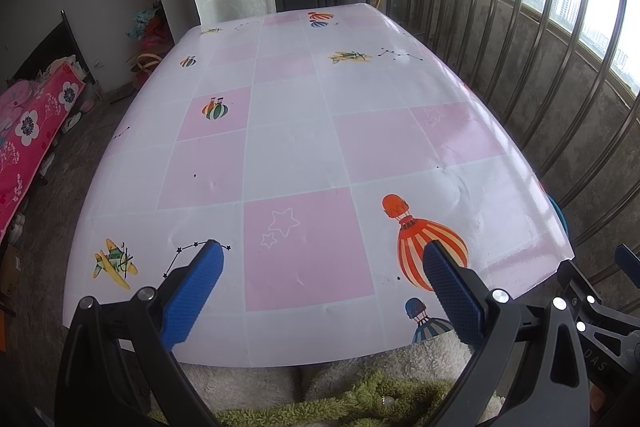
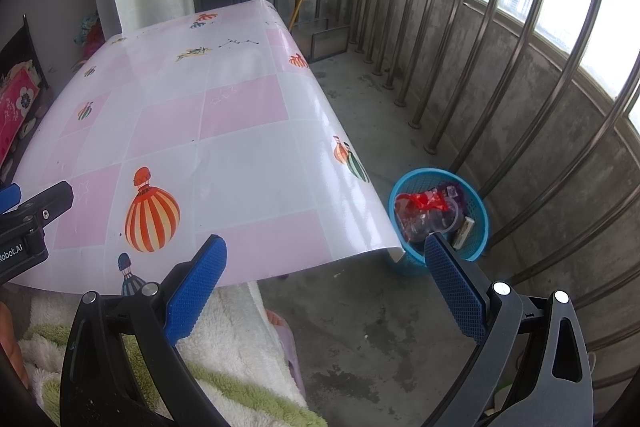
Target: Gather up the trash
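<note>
Both grippers' jaws wide, empty.

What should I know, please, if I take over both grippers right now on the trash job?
Left gripper: open, empty, above the near table edge.
Right gripper: open, empty, near the table's right corner.
Blue plastic mesh basket stands on the concrete floor by the railing, holding a red wrapper and other trash.
Pink-and-white checked tablecloth shows no trash.
Left: probably nothing; check the floor.

Soft window daylight, tabletop glare, fisheye bending.
</note>
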The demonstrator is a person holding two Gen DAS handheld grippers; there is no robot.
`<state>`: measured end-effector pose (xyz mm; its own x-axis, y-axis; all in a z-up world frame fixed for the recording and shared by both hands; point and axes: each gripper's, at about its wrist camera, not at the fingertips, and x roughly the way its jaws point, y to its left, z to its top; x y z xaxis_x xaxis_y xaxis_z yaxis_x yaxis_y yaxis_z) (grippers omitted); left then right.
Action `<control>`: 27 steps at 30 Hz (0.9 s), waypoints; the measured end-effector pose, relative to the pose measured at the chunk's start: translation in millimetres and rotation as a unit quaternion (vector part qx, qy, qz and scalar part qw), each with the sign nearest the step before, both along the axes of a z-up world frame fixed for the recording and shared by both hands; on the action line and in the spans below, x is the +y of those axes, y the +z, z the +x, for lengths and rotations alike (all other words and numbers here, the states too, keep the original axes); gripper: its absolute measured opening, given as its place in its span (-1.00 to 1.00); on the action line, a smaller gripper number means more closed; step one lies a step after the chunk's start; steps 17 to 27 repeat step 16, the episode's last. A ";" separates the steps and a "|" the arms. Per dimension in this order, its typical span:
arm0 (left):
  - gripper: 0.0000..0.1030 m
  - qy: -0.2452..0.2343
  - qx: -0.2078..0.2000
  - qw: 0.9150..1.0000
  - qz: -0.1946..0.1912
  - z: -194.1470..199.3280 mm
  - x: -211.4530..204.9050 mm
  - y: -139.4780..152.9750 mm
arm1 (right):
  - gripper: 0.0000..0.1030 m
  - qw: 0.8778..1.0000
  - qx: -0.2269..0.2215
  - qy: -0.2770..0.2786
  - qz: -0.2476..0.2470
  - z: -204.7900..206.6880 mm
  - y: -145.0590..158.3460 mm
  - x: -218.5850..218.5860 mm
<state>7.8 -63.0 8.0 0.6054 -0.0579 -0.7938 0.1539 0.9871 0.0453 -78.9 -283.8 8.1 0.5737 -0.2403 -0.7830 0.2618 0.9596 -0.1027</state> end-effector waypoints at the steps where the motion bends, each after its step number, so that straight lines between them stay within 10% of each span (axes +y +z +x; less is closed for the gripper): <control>1: 0.90 0.000 0.000 1.000 0.000 0.0 -0.2 -0.2 | 0.85 1.000 0.000 0.000 0.000 -0.1 0.0 0.0; 27: 0.89 0.002 0.004 1.000 -0.002 -0.6 1.2 -1.5 | 0.85 1.000 0.000 -0.001 0.001 0.0 0.1 1.3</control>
